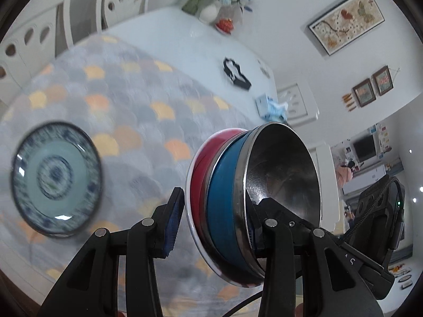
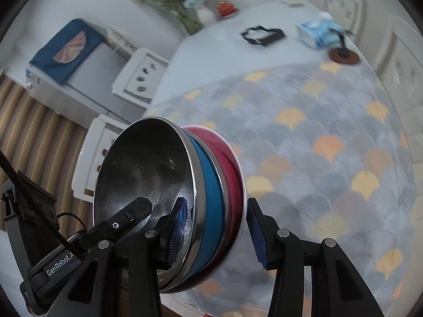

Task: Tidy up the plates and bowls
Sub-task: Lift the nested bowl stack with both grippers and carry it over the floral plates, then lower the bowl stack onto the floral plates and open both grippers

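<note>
A nested stack of bowls, steel (image 1: pixel 283 169) inside blue (image 1: pixel 224 200) inside red (image 1: pixel 201 169), hangs tilted above the table between both grippers. My left gripper (image 1: pixel 211 222) straddles its rim, right finger inside the steel bowl, left pad (image 1: pixel 173 224) a small gap off the red bowl. My right gripper (image 2: pixel 218 233) straddles the opposite rim (image 2: pixel 198 211), left pad inside the steel bowl (image 2: pixel 142 169), right pad (image 2: pixel 256 237) just clear of the red bowl (image 2: pixel 232 169). A blue-patterned plate (image 1: pixel 56 178) lies on the placemat at left.
A scallop-patterned placemat (image 2: pixel 317 158) covers the near table. Farther back stand a flower vase (image 1: pixel 208 13), a red fruit dish (image 1: pixel 224 25), a black cutter-shaped holder (image 1: pixel 236 74), a tissue box (image 2: pixel 317 33) and a brown coaster (image 2: pixel 343 55). White chairs (image 1: pixel 124 0) surround the table.
</note>
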A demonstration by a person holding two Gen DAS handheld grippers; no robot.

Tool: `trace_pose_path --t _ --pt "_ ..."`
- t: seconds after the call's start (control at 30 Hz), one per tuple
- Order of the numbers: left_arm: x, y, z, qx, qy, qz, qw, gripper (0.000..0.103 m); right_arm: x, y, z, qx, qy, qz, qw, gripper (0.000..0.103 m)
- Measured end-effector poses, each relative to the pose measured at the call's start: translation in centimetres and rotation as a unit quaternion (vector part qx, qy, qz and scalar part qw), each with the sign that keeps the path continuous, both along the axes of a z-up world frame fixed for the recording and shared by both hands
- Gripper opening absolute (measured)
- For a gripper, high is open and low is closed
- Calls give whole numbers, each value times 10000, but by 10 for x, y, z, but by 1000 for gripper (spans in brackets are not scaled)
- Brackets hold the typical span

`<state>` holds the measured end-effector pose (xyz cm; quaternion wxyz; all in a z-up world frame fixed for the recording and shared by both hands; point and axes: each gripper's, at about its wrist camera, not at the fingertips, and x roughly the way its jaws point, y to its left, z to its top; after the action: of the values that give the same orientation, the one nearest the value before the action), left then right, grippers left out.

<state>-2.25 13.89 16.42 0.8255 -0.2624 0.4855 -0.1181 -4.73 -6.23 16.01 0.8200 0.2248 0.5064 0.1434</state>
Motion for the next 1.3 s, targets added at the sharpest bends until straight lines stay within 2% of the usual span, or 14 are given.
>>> trace_pose_path --t 0.13,0.3,0.43,0.63,1.0,1.3 --pt "4 41 11 75 -102 36 9999 36 7 39 9 0 -107 73 9999 45" --pt "6 94 8 164 -26 74 9998 36 17 101 4 12 20 152 9999 45" --pt "6 132 -4 281 128 34 9995 36 32 145 -11 -13 203 249 9995 45" --pt "13 176 -33 352 421 -119 9984 36 44 187 -37 -107 509 235 9984 45" --pt "22 203 -86 288 886 -547 9942 36 49 215 -77 -404 948 -85 9946 45" --pt "29 205 -98 264 914 -797 9923 36 49 216 -93 -457 1045 -360 9928 45"
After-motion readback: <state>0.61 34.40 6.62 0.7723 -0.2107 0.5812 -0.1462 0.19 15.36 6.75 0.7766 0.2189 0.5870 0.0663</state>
